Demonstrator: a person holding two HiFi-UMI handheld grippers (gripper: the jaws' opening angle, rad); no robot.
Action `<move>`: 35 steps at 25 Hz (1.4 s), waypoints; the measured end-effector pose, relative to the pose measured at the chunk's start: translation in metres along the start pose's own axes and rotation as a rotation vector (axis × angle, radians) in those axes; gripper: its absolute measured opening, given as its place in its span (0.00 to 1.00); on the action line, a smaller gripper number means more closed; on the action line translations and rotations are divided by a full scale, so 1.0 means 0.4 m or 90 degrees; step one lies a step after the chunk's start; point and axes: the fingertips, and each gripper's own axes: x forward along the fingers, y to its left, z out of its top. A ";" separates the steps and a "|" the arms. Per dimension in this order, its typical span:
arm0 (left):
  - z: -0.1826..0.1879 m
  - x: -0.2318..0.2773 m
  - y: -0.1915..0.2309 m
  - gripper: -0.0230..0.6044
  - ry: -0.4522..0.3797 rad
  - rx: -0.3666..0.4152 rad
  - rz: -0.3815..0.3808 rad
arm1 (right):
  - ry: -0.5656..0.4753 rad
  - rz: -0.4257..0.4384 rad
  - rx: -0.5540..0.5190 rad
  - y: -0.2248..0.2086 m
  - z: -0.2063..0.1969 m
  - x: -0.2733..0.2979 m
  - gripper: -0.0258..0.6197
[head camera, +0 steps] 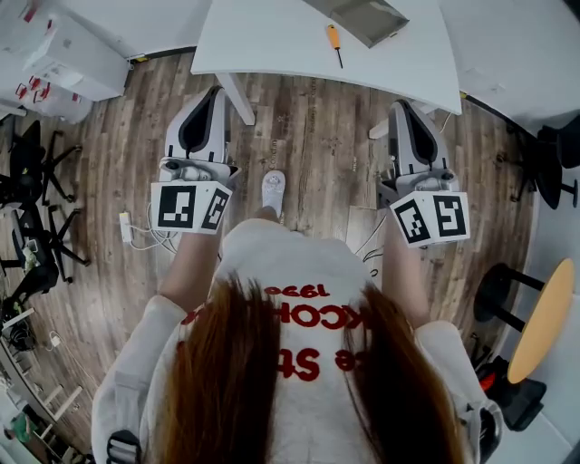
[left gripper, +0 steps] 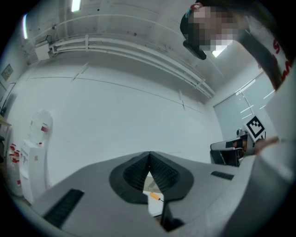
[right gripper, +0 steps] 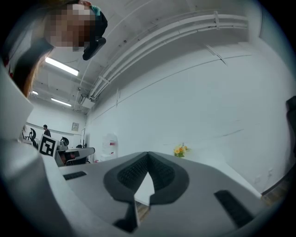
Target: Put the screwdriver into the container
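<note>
The screwdriver (head camera: 334, 42), orange-handled with a dark shaft, lies flat on the white table (head camera: 272, 50), its tip pointing back toward you. It sits just beside the grey container (head camera: 361, 18), off that container's left edge and outside it; the container itself is cut by the top of the head view. Through the narrow gap under your left gripper's tips, the left gripper view catches the orange handle and a bit of the grey container beyond.

You hold both grippers short of the table, over the wooden floor (head camera: 308, 136), well apart from the screwdriver. Your left gripper (head camera: 215, 93) points at the table's near edge beside a table leg (head camera: 237, 98); its fingers are pressed together at the tips with nothing between them. Your right gripper (head camera: 400, 107) aims at the table's near right corner; its fingers are pressed together too, and empty. One of your shoes (head camera: 273, 190) shows on the floor between the two grippers
</note>
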 end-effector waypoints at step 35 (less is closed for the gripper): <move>-0.128 0.446 0.248 0.05 0.022 -0.032 -0.074 | -0.001 -0.086 0.034 -0.205 -0.029 0.399 0.05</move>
